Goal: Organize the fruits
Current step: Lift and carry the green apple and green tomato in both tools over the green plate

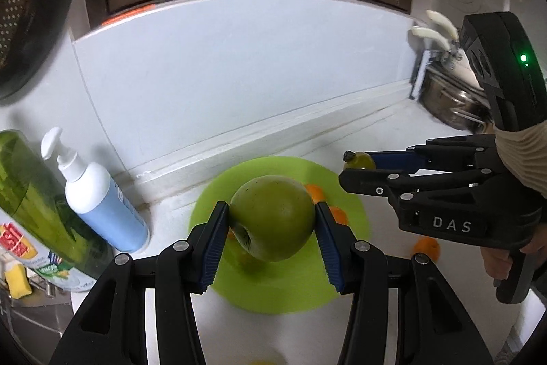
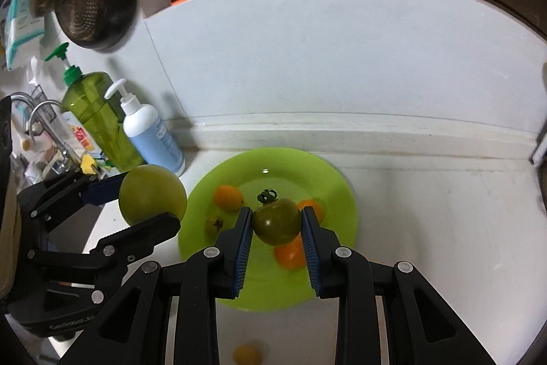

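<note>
My left gripper [image 1: 271,218] is shut on a large green apple [image 1: 272,217] and holds it above the lime green plate [image 1: 283,293]. The apple [image 2: 152,195] and left gripper [image 2: 150,197] also show at the left of the right wrist view. My right gripper [image 2: 277,223] is shut on a small green tomato [image 2: 276,221] with a dark stem, above the plate [image 2: 328,183]. That tomato [image 1: 359,160] shows in the right gripper [image 1: 355,168] in the left wrist view. Small orange fruits [image 2: 228,197] and one small greenish fruit [image 2: 213,224] lie on the plate.
A blue-white pump bottle [image 2: 150,132] and a green soap bottle [image 2: 99,122] stand left of the plate by the wall. A sink tap [image 2: 41,122] is far left. An orange fruit [image 1: 426,248] and a yellow fruit [image 2: 247,354] lie on the counter. Steel pots [image 1: 451,98] sit far right.
</note>
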